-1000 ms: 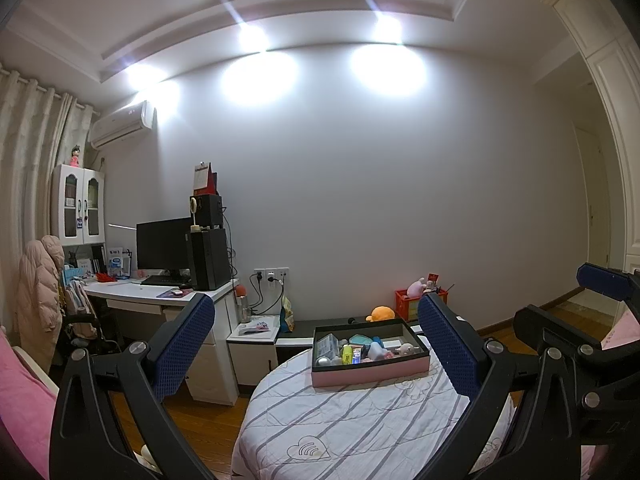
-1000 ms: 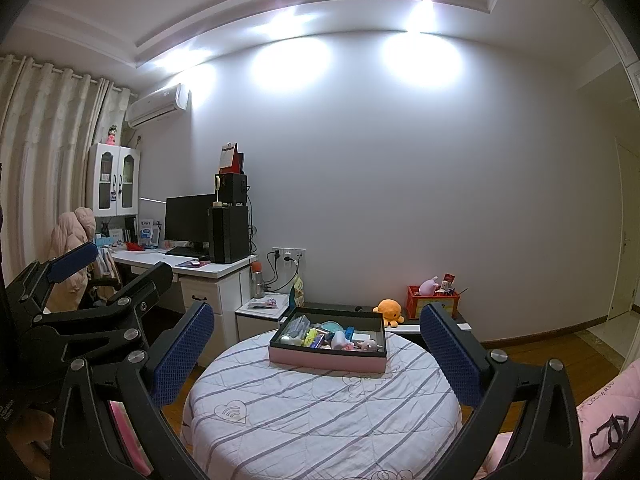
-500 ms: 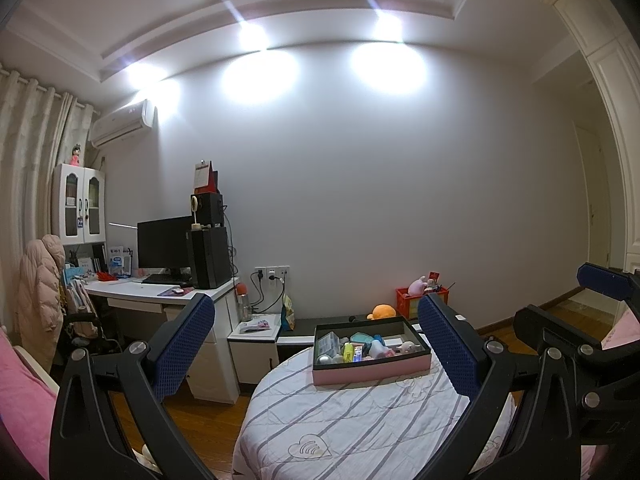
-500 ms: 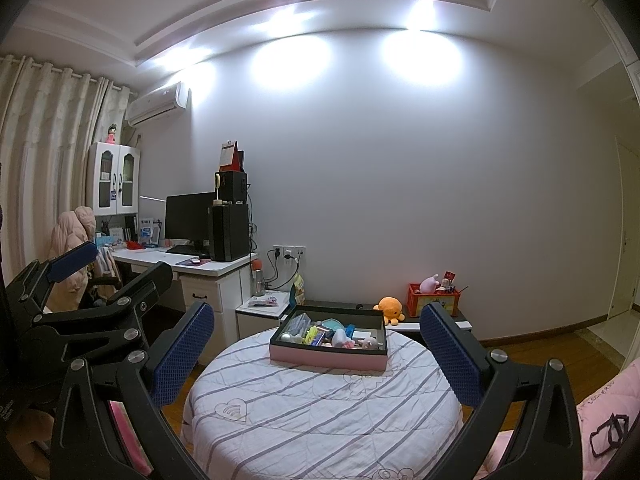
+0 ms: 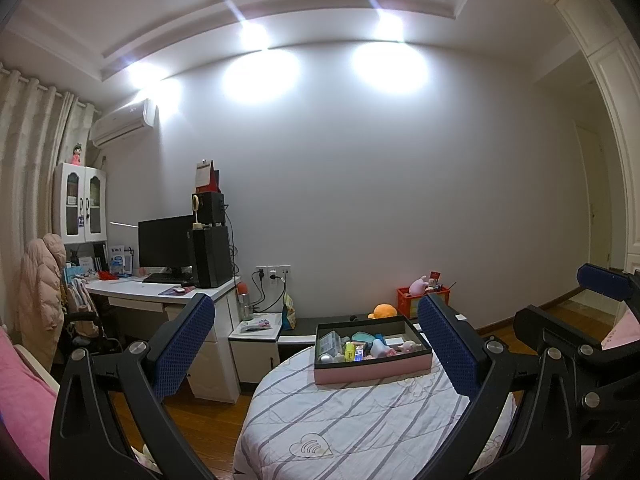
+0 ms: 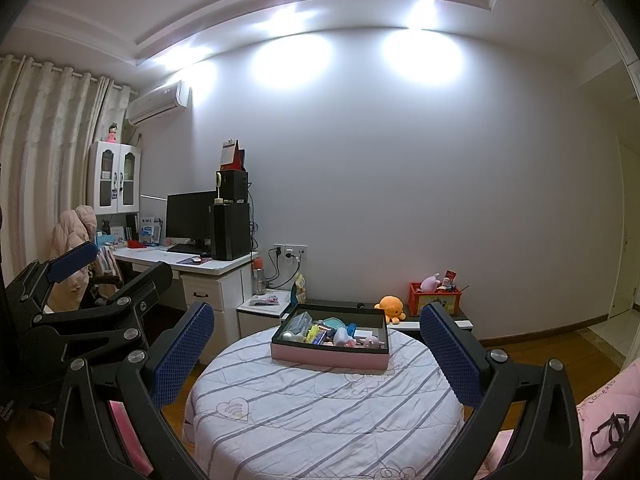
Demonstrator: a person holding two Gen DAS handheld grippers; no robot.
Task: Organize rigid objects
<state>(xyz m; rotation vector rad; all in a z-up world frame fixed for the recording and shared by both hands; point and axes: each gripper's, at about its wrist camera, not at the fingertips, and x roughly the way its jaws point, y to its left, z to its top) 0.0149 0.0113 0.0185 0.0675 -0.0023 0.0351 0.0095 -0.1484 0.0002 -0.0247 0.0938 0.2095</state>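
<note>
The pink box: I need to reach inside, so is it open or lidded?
Open. The pink box has no lid on, and small items lie exposed inside.

Pale letters running up the edge of the pink cushion [image 6: 612, 408] at the lower right of the right wrist view look like "LOCERSO"; no other text is legible.

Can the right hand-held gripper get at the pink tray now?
Probably yes. The right hand-held gripper is open and empty, and only bare striped tablecloth lies before the pink tray; it stands well short, though.
</note>
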